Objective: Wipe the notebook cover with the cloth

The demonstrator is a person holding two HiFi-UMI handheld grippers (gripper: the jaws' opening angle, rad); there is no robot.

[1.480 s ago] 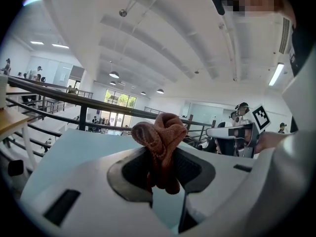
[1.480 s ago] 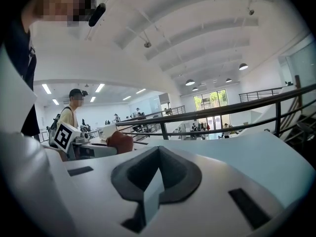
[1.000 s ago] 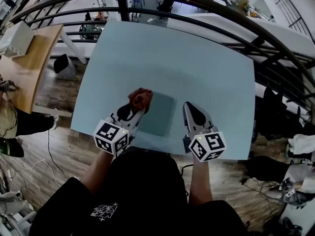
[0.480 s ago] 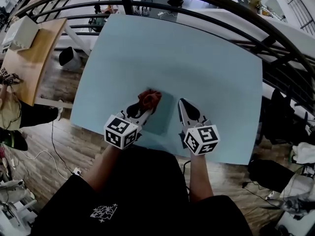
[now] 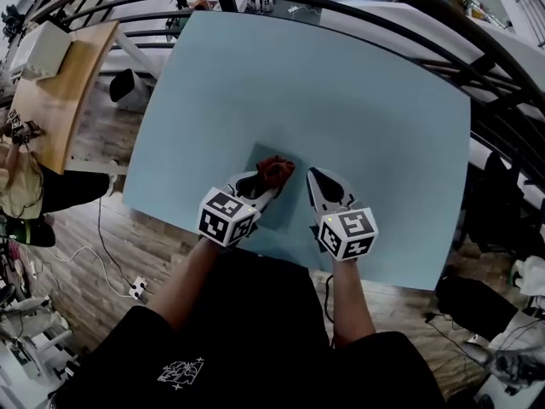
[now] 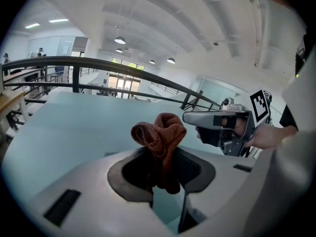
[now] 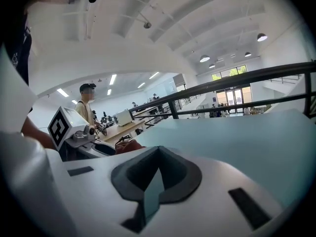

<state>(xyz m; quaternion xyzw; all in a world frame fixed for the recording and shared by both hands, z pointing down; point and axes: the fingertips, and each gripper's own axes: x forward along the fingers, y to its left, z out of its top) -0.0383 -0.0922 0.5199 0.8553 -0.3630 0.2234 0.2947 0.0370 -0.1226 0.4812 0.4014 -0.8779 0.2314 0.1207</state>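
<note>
no legible words or numbers, white print (image 5: 180, 370) on black shirt (image 5: 247, 322) too small to read

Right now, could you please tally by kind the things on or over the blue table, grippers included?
cloth: 1
notebook: 1
grippers: 2 (left gripper shut on the cloth, right gripper empty)
Total: 4

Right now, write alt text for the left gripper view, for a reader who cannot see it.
The left gripper is shut on a bunched rust-brown cloth over a pale blue table. The right gripper, in the person's hand, points in from the right; a dark railing curves behind.
</note>
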